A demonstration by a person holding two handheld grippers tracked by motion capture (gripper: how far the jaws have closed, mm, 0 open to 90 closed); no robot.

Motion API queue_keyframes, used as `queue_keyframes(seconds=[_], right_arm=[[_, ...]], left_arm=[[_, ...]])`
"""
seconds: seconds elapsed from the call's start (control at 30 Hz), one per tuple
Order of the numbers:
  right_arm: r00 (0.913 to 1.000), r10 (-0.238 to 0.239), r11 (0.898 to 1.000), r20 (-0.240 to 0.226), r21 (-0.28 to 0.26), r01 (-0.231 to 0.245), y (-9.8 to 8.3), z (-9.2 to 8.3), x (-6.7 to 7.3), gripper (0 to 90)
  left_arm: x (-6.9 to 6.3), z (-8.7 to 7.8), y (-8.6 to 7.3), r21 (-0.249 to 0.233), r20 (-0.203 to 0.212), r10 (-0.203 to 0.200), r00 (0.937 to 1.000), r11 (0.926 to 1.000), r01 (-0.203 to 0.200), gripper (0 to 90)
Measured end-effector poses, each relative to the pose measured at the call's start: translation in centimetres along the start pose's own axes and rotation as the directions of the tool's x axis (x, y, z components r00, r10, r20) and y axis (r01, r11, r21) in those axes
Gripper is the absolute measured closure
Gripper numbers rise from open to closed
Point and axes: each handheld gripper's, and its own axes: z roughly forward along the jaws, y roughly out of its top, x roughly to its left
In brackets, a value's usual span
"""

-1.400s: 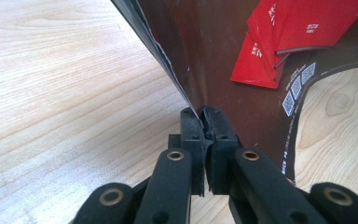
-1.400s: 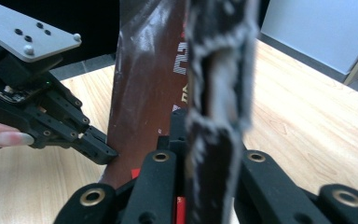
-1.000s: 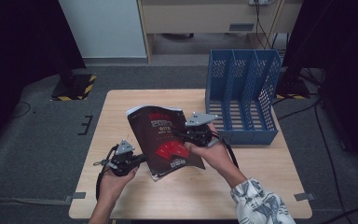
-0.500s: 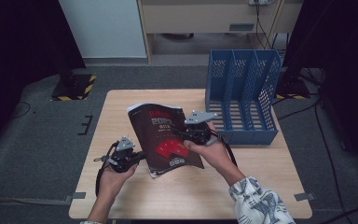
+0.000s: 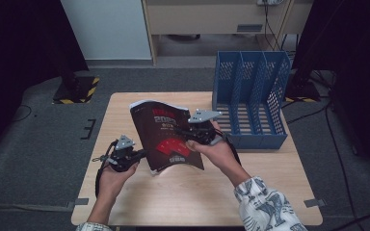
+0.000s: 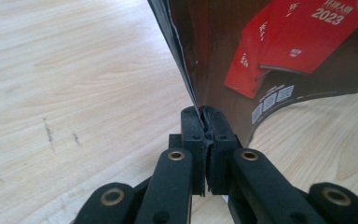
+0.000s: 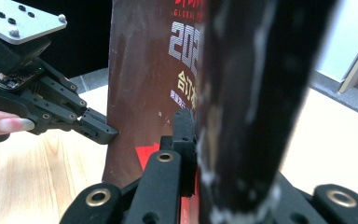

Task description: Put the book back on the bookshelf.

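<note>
L gripper (image 5: pixel 142 155) clamped on lower L edge of booklet (image 5: pixel 166 137), pads pinching cover edge. Booklet held up off table (image 5: pixel 125 202), mid-table, tilted, cover w/ red print facing me. R gripper (image 5: pixel 192 131) clenched on its R edge. Blue file rack (image 5: pixel 250 91) at far R corner, slots free. Step, I judge: carry phase, both tongs gripping. Next: swing booklet R, stand upright, line up w/ slot before letting go.

One magazine (image 5: pixel 166 137), one file rack (image 5: pixel 250 101), two grippers
</note>
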Motion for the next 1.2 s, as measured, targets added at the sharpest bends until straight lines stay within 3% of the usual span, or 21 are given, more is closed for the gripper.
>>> queue_keyframes(seconds=[0.33, 0.5, 1.03, 1.2], right_arm=[[0.9998, 0.018, 1.0, 0.007, -0.01, -0.018, 0.0, -0.1, -0.4, 80.9], [0.9999, 0.015, 1.0, -0.001, -0.025, -0.015, -0.1, -0.9, -0.4, 80.0], [0.9996, -0.012, 0.995, -0.027, -0.103, 0.01, 1.2, -3.5, 0.0, 74.8], [0.9989, -0.015, 0.995, -0.044, -0.102, 0.01, 1.8, -3.9, 0.0, 74.0]], left_arm=[[0.1, -0.1, 0.6, -0.016, -0.017, 0.013, 0.9998, 0.9998, -0.013, 88.2], [-0.3, -0.3, 0.1, -0.039, -0.023, 0.015, 0.9996, 0.9991, -0.016, 88.3], [-1.0, -0.5, 0.1, -0.051, -0.033, 0.046, 0.9984, 0.9976, -0.047, 88.2], [-1.1, -0.4, 0.0, -0.055, -0.036, 0.057, 0.9977, 0.9968, -0.059, 88.2]])
